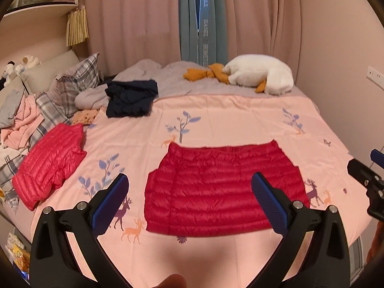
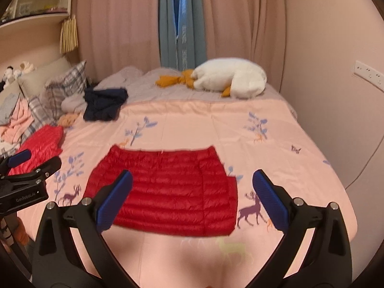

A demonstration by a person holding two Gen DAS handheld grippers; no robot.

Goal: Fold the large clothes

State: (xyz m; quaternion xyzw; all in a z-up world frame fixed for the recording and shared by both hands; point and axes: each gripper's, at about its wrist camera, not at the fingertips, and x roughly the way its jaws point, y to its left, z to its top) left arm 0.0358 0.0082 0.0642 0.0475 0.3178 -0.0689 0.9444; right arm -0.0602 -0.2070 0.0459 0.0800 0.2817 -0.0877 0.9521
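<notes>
A dark red quilted down jacket (image 1: 223, 189) lies folded flat in a rectangle on the pink printed bedsheet (image 1: 240, 117); in the right wrist view the jacket (image 2: 168, 192) sits slightly left of centre. My left gripper (image 1: 192, 182) hovers above the jacket's near edge, open and holding nothing. My right gripper (image 2: 192, 180) hangs over the jacket's right part, also open and empty. The left gripper (image 2: 28, 165) shows at the left edge of the right wrist view, and the right gripper (image 1: 369, 170) at the right edge of the left wrist view.
A lighter red down jacket (image 1: 50, 163) lies folded at the bed's left side. A dark navy garment (image 1: 132, 98) sits behind it near plaid pillows (image 1: 79, 79). A white plush goose (image 1: 261, 74) rests at the far end by the curtains. A wall is close on the right.
</notes>
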